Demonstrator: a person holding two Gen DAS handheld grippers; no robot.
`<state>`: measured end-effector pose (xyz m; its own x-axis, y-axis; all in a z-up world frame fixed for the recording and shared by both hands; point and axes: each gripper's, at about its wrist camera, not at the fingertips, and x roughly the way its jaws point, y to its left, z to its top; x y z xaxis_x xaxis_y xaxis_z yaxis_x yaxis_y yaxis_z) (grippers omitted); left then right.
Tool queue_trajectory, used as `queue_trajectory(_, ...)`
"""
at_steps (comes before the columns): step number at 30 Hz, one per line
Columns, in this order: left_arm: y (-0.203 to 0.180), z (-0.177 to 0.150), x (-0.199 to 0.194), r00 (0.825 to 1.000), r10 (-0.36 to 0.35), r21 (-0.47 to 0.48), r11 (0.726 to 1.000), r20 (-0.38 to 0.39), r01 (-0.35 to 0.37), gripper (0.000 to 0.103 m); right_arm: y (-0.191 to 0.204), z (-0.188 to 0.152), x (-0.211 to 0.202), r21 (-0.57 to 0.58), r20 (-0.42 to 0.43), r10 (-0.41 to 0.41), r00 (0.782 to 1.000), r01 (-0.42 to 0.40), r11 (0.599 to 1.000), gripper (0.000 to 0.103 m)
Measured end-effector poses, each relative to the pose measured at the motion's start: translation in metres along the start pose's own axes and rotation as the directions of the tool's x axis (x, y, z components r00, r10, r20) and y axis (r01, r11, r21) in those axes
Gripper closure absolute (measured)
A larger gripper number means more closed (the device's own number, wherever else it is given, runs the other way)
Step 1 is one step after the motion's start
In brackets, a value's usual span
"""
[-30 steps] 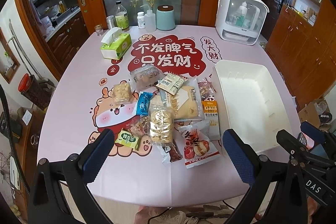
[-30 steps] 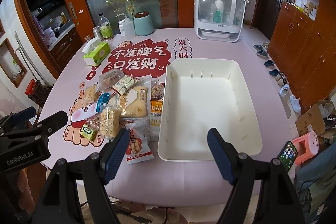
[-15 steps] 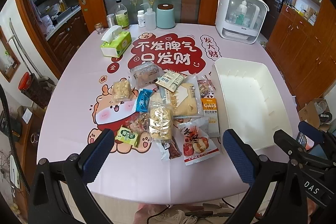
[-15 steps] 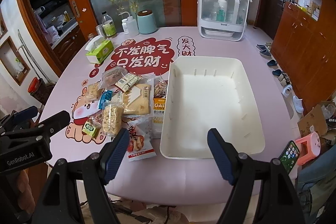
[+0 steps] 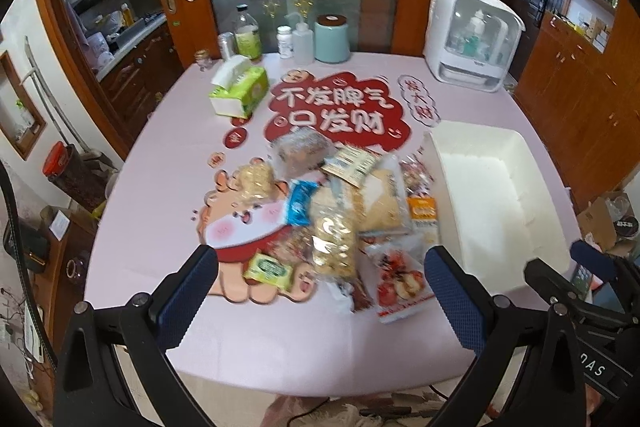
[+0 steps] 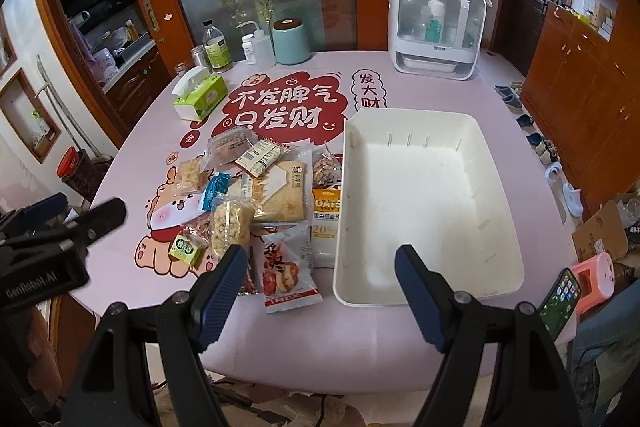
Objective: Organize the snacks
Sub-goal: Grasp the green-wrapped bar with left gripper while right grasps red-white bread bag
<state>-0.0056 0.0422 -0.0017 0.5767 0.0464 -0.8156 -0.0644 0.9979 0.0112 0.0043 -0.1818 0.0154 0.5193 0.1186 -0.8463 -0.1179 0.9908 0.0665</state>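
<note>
Both grippers — fingers spread, holding nothing | right view alone shows phone (image 6: pixel 559 303) — beside bin (image 6: pixel 500 195)

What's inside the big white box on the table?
Nothing yet. The white box shows only its bare floor and small slots along its walls. All the snack packets lie in a pile on the table beside it. Its near wall hides only a little of the floor.

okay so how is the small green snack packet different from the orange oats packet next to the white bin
The small green snack packet is squarish and compact; the orange-topped oats packet is a longer rectangle, orange above and white below. The green packet lies at the left edge of the snack pile, far from the empty white plastic bin; the oats packet lies right against the bin's left wall. The green packet is clearly the smaller. Both lie flat on the pink tablecloth, untouched by either gripper.
</note>
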Motion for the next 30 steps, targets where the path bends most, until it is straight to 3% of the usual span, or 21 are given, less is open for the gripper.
queue_trajectory(10,0.077,0.031,0.03,1.0,-0.02,0.025,0.999,-0.023,0.02,0.001,0.033,0.002,0.036,0.074,-0.059,-0.006,0.998,0.011,0.997,0.026)
queue_trajectory(18,0.107,0.016,0.108,0.991,-0.077,0.126,0.988,-0.113,0.091,0.001,0.066,-0.029,0.104,0.032,-0.093,-0.004,0.996,0.007,0.999,0.026)
queue_trajectory(24,0.112,-0.017,0.184,0.956,-0.153,0.144,0.97,-0.25,0.193,0.001,0.073,-0.044,0.136,0.042,-0.084,-0.039,0.996,0.043,0.998,0.026)
queue_trajectory(30,0.108,-0.044,0.245,0.901,-0.195,0.117,0.959,-0.387,0.258,0.001,0.075,-0.051,0.166,-0.011,-0.089,-0.126,0.988,0.125,0.992,0.026)
